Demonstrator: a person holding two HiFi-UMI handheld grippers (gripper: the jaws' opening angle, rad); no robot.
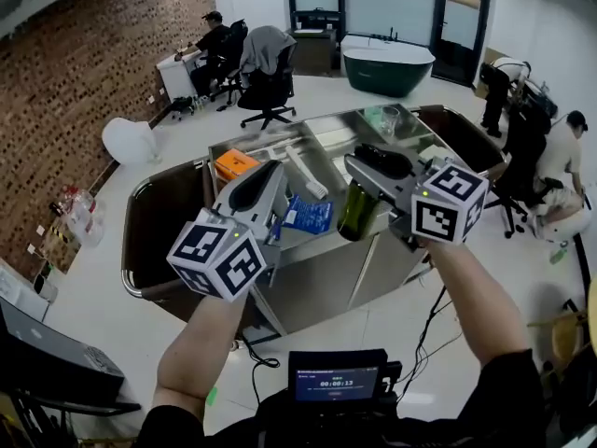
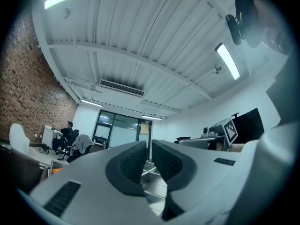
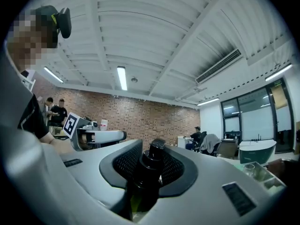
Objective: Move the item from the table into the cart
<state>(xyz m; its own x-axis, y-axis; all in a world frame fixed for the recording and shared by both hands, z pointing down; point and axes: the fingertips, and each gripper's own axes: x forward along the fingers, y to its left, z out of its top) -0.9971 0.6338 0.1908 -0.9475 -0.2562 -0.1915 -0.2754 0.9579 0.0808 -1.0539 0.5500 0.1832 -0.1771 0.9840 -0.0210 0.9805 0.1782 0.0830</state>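
Left claw [image 2: 148, 156], jaws narrowly apart, white ceiling [image 2: 140, 41]

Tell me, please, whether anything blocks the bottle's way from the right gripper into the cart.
Nothing visible does: the bottle, clamped in the right gripper, hangs over the open cart, with the blue packet lying beside it.

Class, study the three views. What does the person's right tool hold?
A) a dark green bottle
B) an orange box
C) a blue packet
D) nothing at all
A: in the right gripper view the jaws of the right tool press on the neck of a dark green bottle, its black cap poking up between them.
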